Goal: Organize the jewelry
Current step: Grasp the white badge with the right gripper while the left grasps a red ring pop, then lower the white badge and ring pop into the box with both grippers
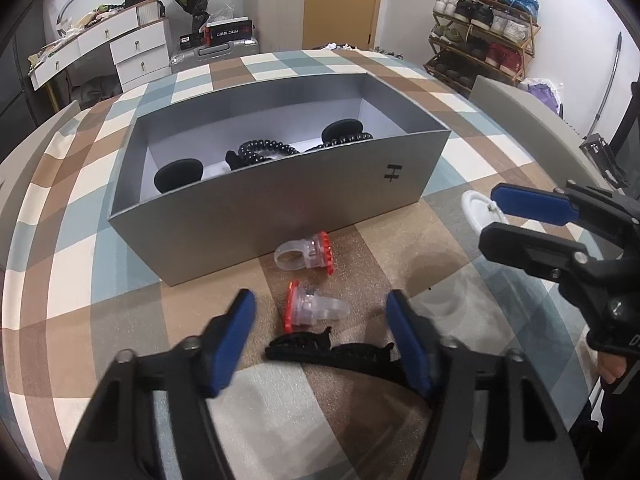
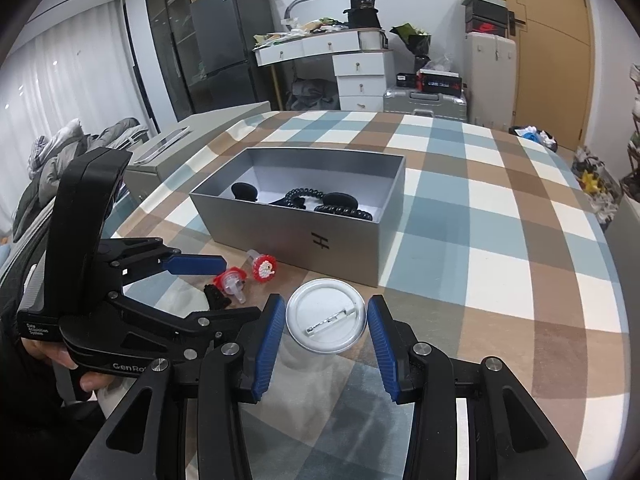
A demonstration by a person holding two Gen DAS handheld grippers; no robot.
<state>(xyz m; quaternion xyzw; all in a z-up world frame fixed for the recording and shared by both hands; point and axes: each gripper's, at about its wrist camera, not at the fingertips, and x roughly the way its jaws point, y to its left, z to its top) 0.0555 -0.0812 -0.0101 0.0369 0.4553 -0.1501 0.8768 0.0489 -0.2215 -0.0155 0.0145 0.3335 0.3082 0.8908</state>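
- Jewelry is split between two places: some pieces already lie inside the grey box (image 1: 280,200) at the centre of the left wrist view, and others sit loose on the checked surface (image 2: 500,240) in front of it.
- Inside the box, black beaded strands (image 1: 260,152) and two black rounded pieces (image 1: 178,178) rest on the pale floor; that part looks done, though the box's near wall hides some of the floor.
- Just below the box's near wall lie two clear rings with red tops, one (image 1: 306,254) close to the wall, the other (image 1: 312,306) lower in the frame.
- Below those, a black hair claw (image 1: 320,348) lies across the lower middle of the left wrist view.
- In the lower middle of the right wrist view, a round white pin badge (image 2: 326,316) lies back side up, its pin showing.
- So, as I judge it, four loose pieces are left to go in the box: two rings, the claw and the badge.
- Left gripper (image 1: 322,348): its jaws are parted, standing either side of the claw and the lower ring, pressing on neither; the left blue pad is blurred. The claw looks the nearer target, though I cannot be sure.
- Right gripper (image 2: 326,340): its jaws are partly apart and flank the badge, with a thin gap at each side, so nothing is gripped.
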